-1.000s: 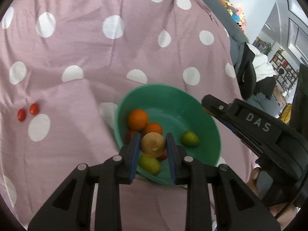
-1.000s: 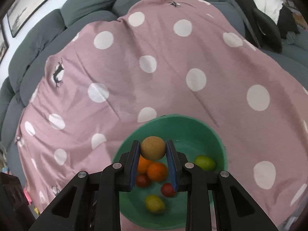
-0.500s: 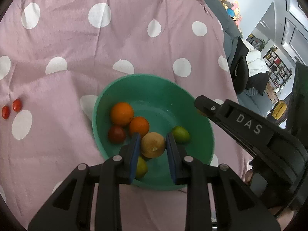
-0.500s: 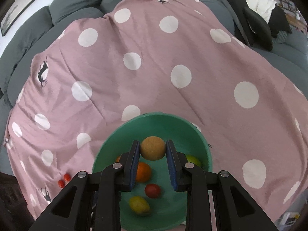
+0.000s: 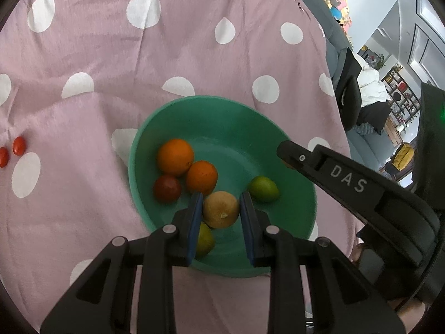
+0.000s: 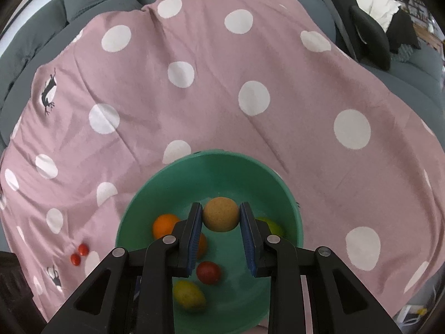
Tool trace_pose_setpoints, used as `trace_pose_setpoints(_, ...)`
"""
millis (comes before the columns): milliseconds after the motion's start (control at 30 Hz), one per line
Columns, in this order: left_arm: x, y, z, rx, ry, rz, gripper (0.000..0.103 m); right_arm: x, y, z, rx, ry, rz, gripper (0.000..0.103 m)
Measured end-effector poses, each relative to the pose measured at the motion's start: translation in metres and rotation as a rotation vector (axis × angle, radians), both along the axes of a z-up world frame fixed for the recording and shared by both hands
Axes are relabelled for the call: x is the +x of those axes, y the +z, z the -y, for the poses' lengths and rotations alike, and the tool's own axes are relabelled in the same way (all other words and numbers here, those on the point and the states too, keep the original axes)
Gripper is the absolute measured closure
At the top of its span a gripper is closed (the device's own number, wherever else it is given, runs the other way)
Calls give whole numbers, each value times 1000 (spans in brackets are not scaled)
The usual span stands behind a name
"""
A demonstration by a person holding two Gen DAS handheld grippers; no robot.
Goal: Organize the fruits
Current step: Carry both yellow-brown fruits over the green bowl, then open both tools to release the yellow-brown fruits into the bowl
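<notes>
A green bowl (image 5: 228,117) sits on a pink polka-dot cloth (image 5: 111,55). It holds two oranges (image 5: 175,156), a dark red fruit (image 5: 167,188), a lime (image 5: 262,188) and a yellow-green fruit (image 5: 205,240). My left gripper (image 5: 221,213) is shut on a tan round fruit (image 5: 221,213) over the bowl. My right gripper (image 6: 221,215) is shut on another tan round fruit (image 6: 221,214) above the same bowl (image 6: 211,164); its arm shows in the left wrist view (image 5: 347,183).
Two small red tomatoes (image 5: 19,146) lie on the cloth left of the bowl, also seen in the right wrist view (image 6: 79,253). A grey sofa (image 6: 83,2) lies under the cloth. A black bag and white bedding (image 6: 372,19) sit at the far right.
Both grippers have moved over the bowl, each still holding its tan fruit. The bowl has shifted towards the middle of both views.
</notes>
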State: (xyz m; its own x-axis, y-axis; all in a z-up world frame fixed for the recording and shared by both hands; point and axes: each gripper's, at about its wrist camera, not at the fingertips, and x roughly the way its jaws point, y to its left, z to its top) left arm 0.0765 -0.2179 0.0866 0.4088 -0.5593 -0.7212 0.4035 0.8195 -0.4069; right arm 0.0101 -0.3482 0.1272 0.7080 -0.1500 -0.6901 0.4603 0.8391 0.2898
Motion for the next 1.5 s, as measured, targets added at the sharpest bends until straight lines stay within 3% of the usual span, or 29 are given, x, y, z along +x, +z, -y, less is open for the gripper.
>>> trace_pose_setpoints(367, 3, -9, 1, 12, -3, -23, 76, 6, -8, -2, -28, 3, -61, 74)
trace_pose_setpoints(1267, 5, -9, -1, 21, 18, -19, 76, 9, -12, -7, -57, 9, -103, 74)
trace_pose_setpoints(1500, 3, -6, -2, -1, 10, -21, 59, 8, -10, -5, -52, 10, -95, 74)
